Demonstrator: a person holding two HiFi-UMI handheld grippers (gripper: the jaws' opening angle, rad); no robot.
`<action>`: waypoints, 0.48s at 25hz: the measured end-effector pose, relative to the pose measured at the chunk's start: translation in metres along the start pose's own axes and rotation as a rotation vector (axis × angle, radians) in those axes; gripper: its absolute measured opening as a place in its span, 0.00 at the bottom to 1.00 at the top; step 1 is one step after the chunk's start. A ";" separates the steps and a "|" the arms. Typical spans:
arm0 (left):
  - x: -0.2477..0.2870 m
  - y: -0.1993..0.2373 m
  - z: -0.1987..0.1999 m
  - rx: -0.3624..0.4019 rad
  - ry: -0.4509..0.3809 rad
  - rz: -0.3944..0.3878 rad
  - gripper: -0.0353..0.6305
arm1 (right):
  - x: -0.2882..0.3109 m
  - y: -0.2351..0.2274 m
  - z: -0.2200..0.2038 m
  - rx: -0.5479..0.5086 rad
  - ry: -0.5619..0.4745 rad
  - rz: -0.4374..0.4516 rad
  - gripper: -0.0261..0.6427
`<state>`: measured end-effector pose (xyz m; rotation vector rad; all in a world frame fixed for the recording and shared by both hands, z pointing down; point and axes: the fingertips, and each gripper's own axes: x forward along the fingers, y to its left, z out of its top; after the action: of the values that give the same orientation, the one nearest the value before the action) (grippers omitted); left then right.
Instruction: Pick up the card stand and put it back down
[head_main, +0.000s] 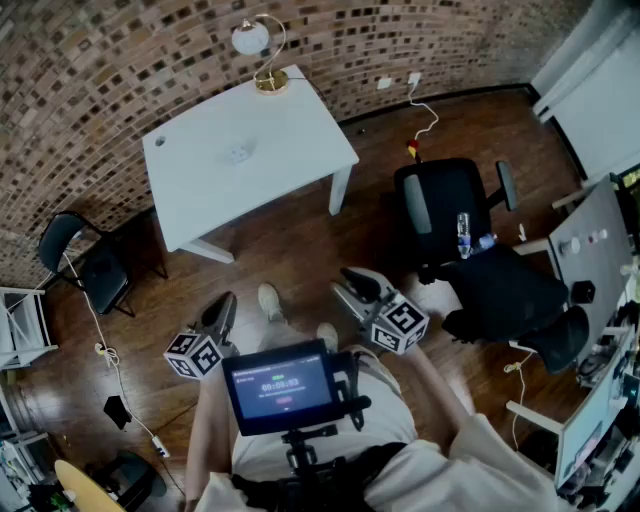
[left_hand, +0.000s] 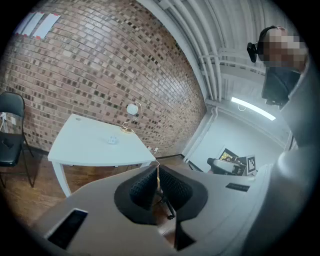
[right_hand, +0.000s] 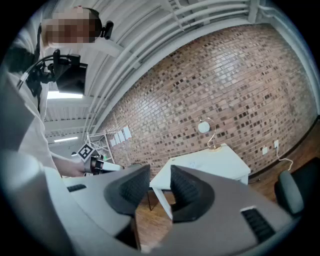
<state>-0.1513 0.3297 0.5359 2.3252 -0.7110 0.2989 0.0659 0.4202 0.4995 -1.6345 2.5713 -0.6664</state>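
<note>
1 white table (head_main: 250, 190), 1 lamp (head_main: 250, 38)

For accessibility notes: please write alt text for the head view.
From above, a person on a dark wooden floor holds a left hand-held gripper and a right hand-held gripper, both aimed at a white rectangular table against a brick wall. A gold desk lamp with a white globe stands on its far corner; a black office chair sits at right.
</note>
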 end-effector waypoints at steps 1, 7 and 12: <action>0.006 0.004 0.005 0.006 0.007 -0.002 0.07 | 0.008 -0.004 0.003 0.001 -0.004 -0.004 0.24; 0.042 0.033 0.051 0.040 0.030 -0.035 0.07 | 0.059 -0.031 0.027 0.004 -0.018 -0.031 0.24; 0.064 0.068 0.091 0.057 0.050 -0.065 0.07 | 0.112 -0.047 0.053 -0.005 -0.020 -0.056 0.24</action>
<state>-0.1347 0.2005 0.5300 2.3803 -0.6093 0.3504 0.0685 0.2883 0.4917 -1.7121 2.5235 -0.6436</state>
